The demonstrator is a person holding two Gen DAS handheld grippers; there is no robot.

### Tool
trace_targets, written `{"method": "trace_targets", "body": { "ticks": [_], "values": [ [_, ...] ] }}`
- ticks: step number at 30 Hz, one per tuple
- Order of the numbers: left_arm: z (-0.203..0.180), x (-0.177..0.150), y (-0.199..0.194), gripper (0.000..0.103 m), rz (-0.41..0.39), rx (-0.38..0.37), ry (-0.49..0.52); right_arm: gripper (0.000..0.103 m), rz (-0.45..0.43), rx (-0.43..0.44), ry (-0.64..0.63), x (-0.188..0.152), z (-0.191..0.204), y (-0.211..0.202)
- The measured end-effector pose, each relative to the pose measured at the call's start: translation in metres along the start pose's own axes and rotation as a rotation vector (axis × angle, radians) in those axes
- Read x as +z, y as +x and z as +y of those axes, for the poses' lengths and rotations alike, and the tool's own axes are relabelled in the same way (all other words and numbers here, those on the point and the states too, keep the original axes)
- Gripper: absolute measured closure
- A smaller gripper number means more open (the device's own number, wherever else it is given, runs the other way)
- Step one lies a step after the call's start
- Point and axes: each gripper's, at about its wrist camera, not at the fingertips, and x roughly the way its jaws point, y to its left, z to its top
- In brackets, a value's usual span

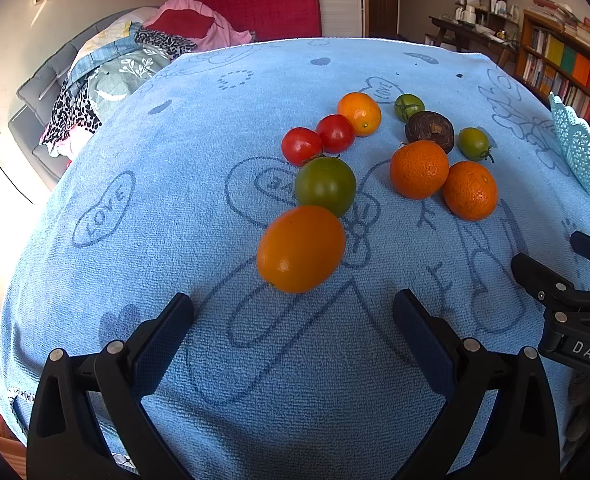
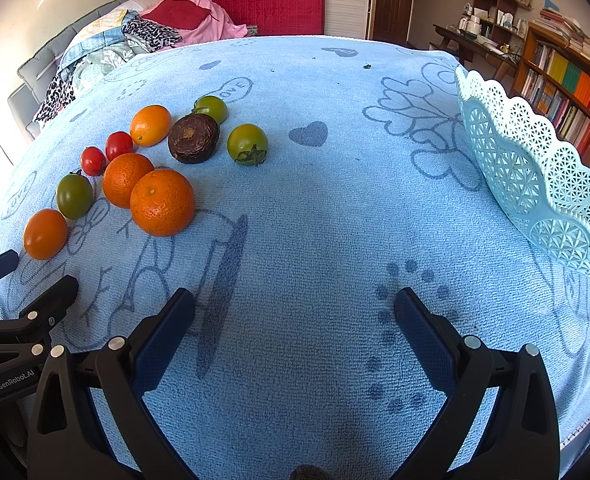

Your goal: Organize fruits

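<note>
Several fruits lie on a blue towel (image 1: pixel 175 160): a smooth orange fruit (image 1: pixel 301 249) nearest my left gripper, a green tomato (image 1: pixel 325 186), two red tomatoes (image 1: pixel 301 145), another smooth orange fruit (image 1: pixel 359 113), two tangerines (image 1: pixel 419 169), a dark brown fruit (image 1: pixel 429 131) and two small green tomatoes (image 1: pixel 473 143). My left gripper (image 1: pixel 293 320) is open and empty just short of the nearest orange fruit. My right gripper (image 2: pixel 294 316) is open and empty over bare towel; the tangerines (image 2: pixel 162 202) lie to its front left. A pale blue lace basket (image 2: pixel 535 172) stands at the right.
A sofa piled with clothes (image 1: pixel 107 76) stands behind the table on the left. A bookshelf (image 2: pixel 567 80) and a desk (image 2: pixel 475 46) are at the back right. The right gripper's fingers (image 1: pixel 535 276) show at the left wrist view's right edge.
</note>
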Motion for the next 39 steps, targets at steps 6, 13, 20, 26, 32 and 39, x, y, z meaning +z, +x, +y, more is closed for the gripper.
{"method": "trace_targets", "body": {
  "ticks": [6, 13, 20, 26, 32, 39],
  "values": [
    [0.0, 0.0, 0.0, 0.005, 0.0, 0.0, 0.0, 0.002, 0.0, 0.0, 0.0, -0.0002, 0.0002, -0.0003],
    [-0.0002, 0.0, -0.0001, 0.005, 0.0, 0.0, 0.0, 0.002, 0.005, 0.013, 0.005, -0.0009, -0.0014, -0.001],
    [0.0, 0.0, 0.0, 0.005, 0.0, 0.001, 0.0, 0.002, 0.007, 0.015, 0.003, 0.0005, -0.0072, -0.0007],
    [0.0, 0.0, 0.0, 0.005, 0.0, 0.001, 0.0, 0.002, 0.006, 0.007, -0.001, -0.0006, -0.0011, 0.0004],
    [-0.0001, 0.0, 0.0, 0.005, 0.0, 0.001, 0.0, 0.002, 0.007, 0.008, -0.002, -0.0002, -0.001, 0.0003],
    [-0.0001, -0.0001, 0.0, 0.005, 0.0, 0.001, 0.0, 0.002, 0.019, 0.026, -0.012, 0.0013, -0.0033, 0.0002]
  ]
}}
